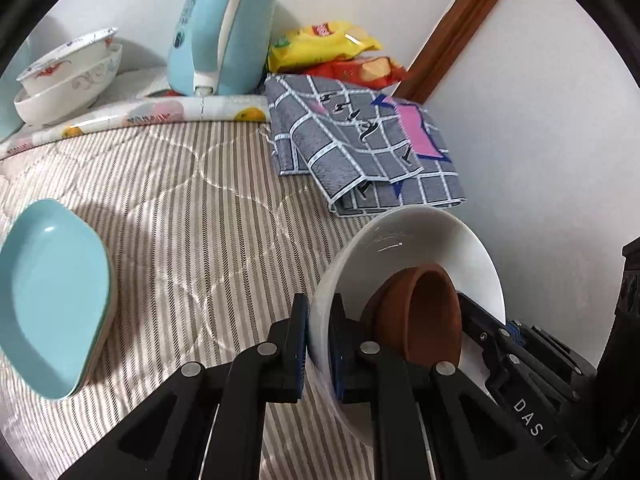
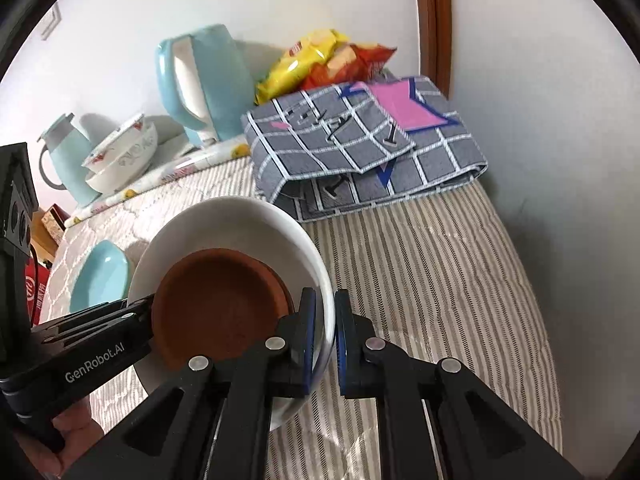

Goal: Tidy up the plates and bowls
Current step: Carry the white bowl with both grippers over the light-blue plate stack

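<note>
white walls and a brown wooden door frame (image 2: 434, 20) close off the corner behind a striped quilted bed (image 1: 180, 208), on which the dishes are laid out. a white bowl (image 1: 420, 236) is held off the bed between the two grippers, with brown bowls (image 2: 216, 308) nested inside it. the left gripper (image 1: 320, 344) is seen clamped on one side of the rim, one pad inside and one outside, and the right gripper (image 2: 326, 332) is clamped on the opposite side the same way; both sets of jaws are nearly closed, with only the thin wall of the bowl between the pads. the step in hand is judged to be a two-sided carry, perhaps toward the stacked patterned bowls (image 1: 68, 76) by the blue kettle (image 1: 224, 28), or toward the teal plates (image 1: 52, 300) lying well apart on the bed. for this to be done well, both grips should be kept level and moved together, since the white bowl is tilted and its brown load could slide toward the low side. how many brown bowls are nested cannot be told for certain. the near part of the white bowl is covered by the gripper frames, the underside is hidden, and the teal stack is cut off at the edge of the left wrist view.
</note>
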{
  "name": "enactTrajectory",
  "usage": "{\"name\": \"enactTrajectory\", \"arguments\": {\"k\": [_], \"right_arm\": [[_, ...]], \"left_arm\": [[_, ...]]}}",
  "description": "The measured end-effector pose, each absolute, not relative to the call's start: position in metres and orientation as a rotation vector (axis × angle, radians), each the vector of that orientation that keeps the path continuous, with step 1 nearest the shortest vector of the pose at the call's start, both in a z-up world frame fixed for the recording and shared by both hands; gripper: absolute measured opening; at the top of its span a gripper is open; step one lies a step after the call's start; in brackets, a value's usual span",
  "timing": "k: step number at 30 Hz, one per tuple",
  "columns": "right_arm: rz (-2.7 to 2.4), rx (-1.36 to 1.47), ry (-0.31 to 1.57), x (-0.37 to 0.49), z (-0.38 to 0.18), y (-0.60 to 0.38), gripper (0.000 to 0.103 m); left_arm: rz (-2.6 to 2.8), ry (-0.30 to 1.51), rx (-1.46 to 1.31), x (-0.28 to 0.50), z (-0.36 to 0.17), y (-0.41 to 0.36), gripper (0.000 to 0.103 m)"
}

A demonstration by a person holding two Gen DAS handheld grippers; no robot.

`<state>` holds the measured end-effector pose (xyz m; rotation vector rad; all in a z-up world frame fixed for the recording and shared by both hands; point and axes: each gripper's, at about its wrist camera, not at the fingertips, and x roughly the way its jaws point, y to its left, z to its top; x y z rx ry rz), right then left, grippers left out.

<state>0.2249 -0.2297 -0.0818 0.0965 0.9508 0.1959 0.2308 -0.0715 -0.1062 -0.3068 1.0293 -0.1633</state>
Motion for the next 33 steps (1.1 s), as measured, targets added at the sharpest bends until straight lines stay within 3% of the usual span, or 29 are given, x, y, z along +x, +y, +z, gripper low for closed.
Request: {"name": "enactTrajectory", "arguments": {"k": [33], "right_arm": [[0.271, 0.065, 0.858, 0.172, -0.038, -0.169, 0.008]], "left_arm": [[-0.091, 0.926, -0.34, 0.168, -0.067, -0.009, 0.01]]}}
